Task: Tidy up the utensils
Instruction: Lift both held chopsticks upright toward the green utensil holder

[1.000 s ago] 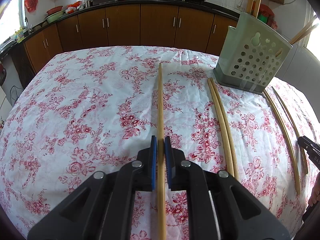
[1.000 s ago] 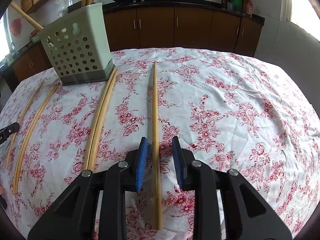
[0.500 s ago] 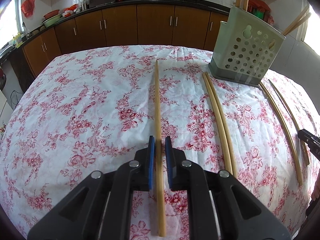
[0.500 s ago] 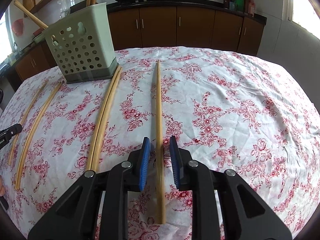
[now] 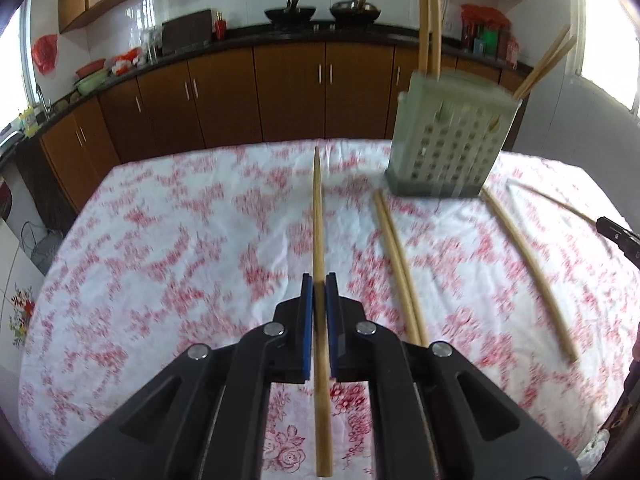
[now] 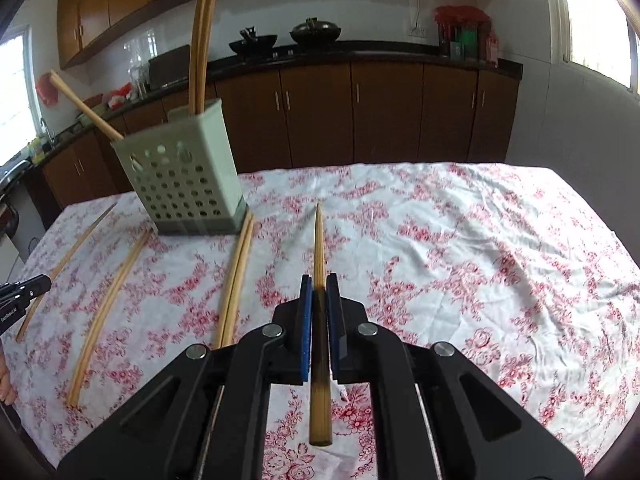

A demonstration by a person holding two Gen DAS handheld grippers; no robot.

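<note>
Chopsticks everywhere, and both hands are mid pick-up. The left hand-held gripper point(image 5: 319, 280) has its blue pads pinched tight on one chopstick point(image 5: 319, 216), which looks lifted clear of the flowered cloth on the bench point(image 5: 160, 240), tip pointing away toward the cupboards. The right hand-held gripper point(image 6: 319, 280) is doing the same thing, clamped narrow on its own chopstick point(image 6: 319, 240), thick end sticking out back toward the camera.

Loose ones on the cloth: a pair point(image 5: 396, 264) lying side by side just right of the left one, touching or nearly touching the foot of the green holder point(image 5: 448, 144); one more point(image 5: 528, 276) further right; and a thin one near the far right edge. From the right camera, the same pair point(image 6: 236, 276) runs up to the holder's corner. The holder already has a few chopsticks standing in it, some upright, some leaning.

My read: the grab is done, the carry comes next. Each stick needs tipping up to near vertical and lowering into the open top of the holder, without knocking the ones already leaning in there.

Writing: a small white label shows on the left gripper's tip point(image 6: 20, 292) in the right camera, too small for me to read. Bottles on the back counter are too blurry.
</note>
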